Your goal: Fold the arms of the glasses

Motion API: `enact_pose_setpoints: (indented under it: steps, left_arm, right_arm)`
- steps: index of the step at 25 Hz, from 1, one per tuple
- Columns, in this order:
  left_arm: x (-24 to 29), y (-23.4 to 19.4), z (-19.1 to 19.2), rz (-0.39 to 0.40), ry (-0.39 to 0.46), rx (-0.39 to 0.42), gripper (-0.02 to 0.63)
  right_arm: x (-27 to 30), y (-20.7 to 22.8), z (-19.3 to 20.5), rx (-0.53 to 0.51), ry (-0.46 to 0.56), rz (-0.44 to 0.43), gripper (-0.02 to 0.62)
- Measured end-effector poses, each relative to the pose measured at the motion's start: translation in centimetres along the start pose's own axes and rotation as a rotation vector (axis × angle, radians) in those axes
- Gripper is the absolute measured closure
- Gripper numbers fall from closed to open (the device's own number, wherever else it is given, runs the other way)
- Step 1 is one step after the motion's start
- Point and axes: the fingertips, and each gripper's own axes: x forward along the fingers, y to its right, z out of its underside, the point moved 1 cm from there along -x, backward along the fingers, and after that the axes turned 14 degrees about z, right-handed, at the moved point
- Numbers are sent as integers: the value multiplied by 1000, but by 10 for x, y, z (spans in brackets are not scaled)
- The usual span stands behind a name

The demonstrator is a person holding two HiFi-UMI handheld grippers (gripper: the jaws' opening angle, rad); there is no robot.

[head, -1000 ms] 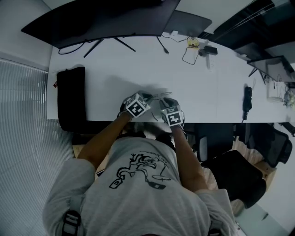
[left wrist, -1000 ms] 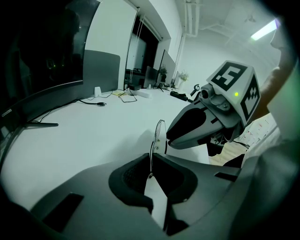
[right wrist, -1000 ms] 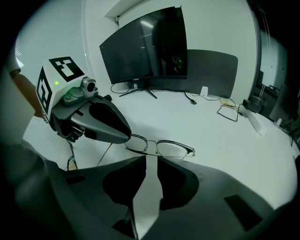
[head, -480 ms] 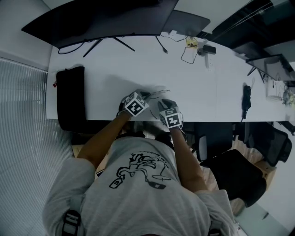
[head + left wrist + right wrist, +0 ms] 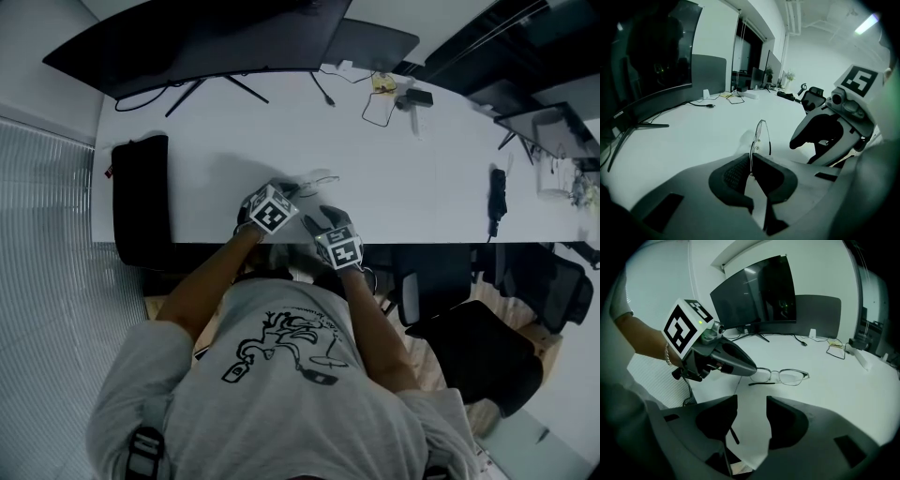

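Thin metal-framed glasses (image 5: 320, 177) stand on edge on the white desk (image 5: 412, 187). In the left gripper view my left gripper (image 5: 751, 161) is shut on one end of the glasses (image 5: 759, 135), with the lenses sticking out ahead of the pads. The right gripper view shows the glasses (image 5: 785, 376) side-on, one arm lying folded along the lenses, and my left gripper (image 5: 751, 370) pinching their left end. My right gripper (image 5: 751, 405) hangs short of them over the desk's near edge, its jaws opening with nothing between them. From above, my left gripper (image 5: 286, 190) and right gripper (image 5: 313, 221) are close together.
A large curved monitor (image 5: 202, 37) stands at the back of the desk. A black bag (image 5: 141, 197) lies at the left end. Cables and small devices (image 5: 394, 94) sit at the back right, and a black handset (image 5: 495, 195) lies further right. A black chair (image 5: 469, 347) stands beside the person.
My right gripper has drawn back from the glasses toward the desk's near edge, and its jaws have spread apart. The left gripper has stayed put on the frame.
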Motion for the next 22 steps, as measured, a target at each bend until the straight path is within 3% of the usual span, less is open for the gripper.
enact_pose_setpoints:
  steps: [8, 22]
  left_arm:
    - [-1, 2, -1, -22, 4, -10, 569]
    - [-2, 6, -1, -7, 13, -29, 569]
  right_arm:
    - [-3, -17, 15, -72, -38, -29, 331]
    - [-1, 3, 26, -72, -63, 26, 342]
